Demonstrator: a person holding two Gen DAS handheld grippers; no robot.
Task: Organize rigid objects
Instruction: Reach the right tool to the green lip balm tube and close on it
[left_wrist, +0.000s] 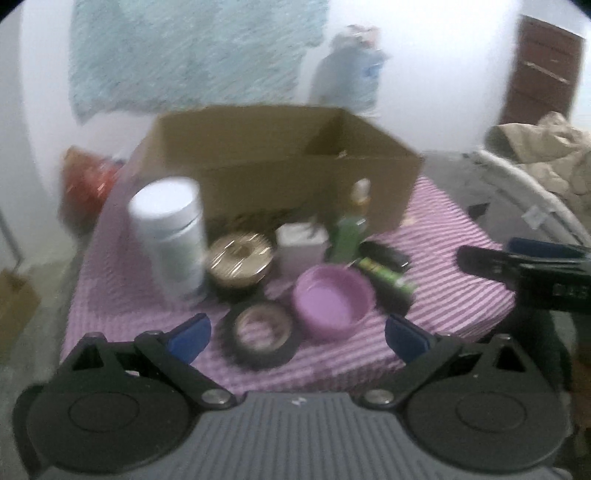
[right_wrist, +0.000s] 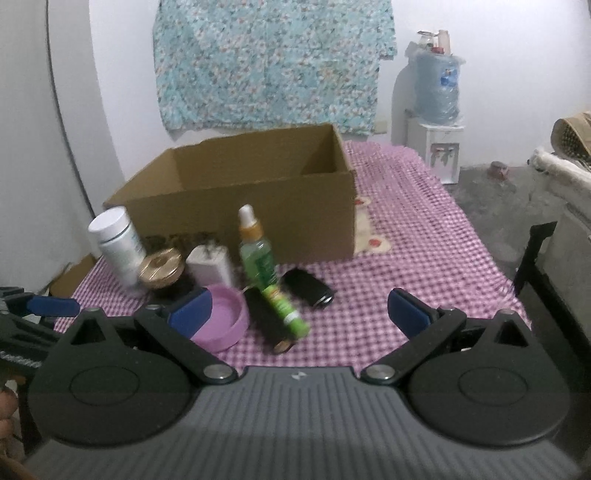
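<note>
The left gripper (left_wrist: 297, 332), jaws apart and empty, hovers just before the black ring (left_wrist: 261, 334), which lies flat well short of the cardboard box (left_wrist: 280, 173). The right gripper (right_wrist: 299, 314), also apart and empty, is farther off, so the left looks nearer.

A room in a home. Worktop (right_wrist: 424, 258) ahead of the claws wears a pink checked cloth, household bits crowded on it: white pill jar (right_wrist: 116, 243), green spray bottle (right_wrist: 256, 254), purple bowl (right_wrist: 225, 317), cardboard box (right_wrist: 258, 199) behind. Floral cloth (right_wrist: 269, 62) hangs on the white wall beyond. Water dispenser (right_wrist: 437, 122) far right of the box. Rumpled bedding (left_wrist: 546, 155) off right.
</note>
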